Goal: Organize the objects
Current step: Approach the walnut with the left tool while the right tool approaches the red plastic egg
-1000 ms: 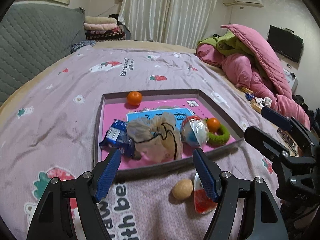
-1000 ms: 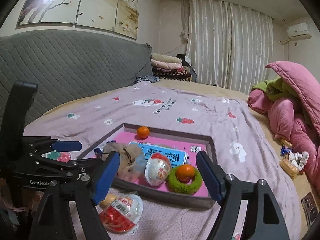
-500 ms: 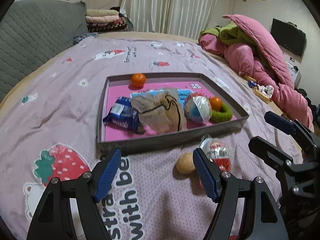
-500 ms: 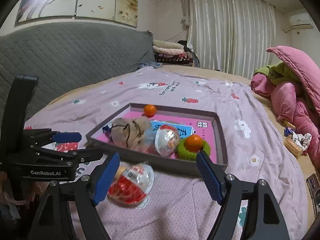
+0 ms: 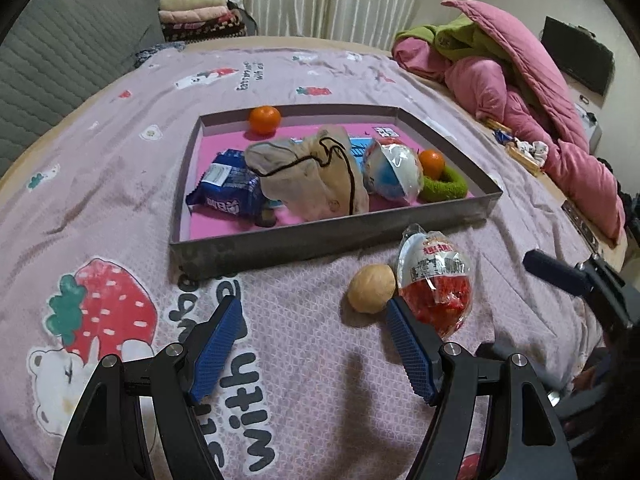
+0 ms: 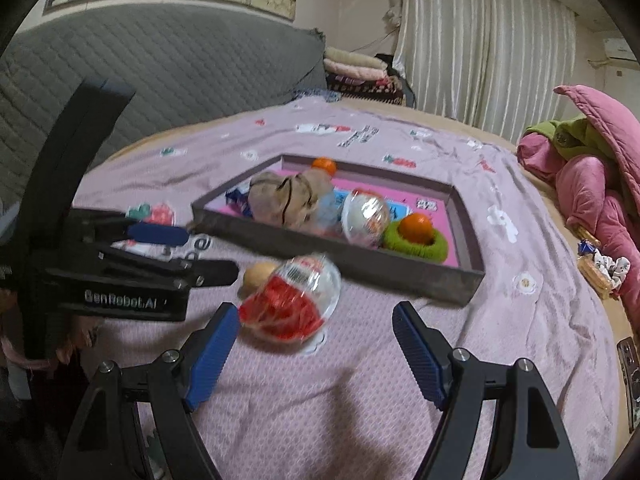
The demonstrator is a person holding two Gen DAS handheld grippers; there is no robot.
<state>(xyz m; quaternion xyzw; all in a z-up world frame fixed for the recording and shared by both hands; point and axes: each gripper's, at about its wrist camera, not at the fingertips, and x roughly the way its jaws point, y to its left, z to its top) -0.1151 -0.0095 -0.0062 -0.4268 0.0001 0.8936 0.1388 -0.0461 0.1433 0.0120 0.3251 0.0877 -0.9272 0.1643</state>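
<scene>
On the bed: a mauve sheet printed with strawberries and lettering.
Tray: mid-sheet, grey walls, pink floor; holds a tangerine, blue packet, beige pouch and wrapped blue egg.
Red egg: on the sheet outside the tray's near wall, beside a tan ball.
Room: grey headboard, white curtains, pink quilt at the bed's right edge.
Left gripper: jaws wide, empty, over the sheet.
Right gripper: jaws wide, empty, just short of the red egg.
</scene>
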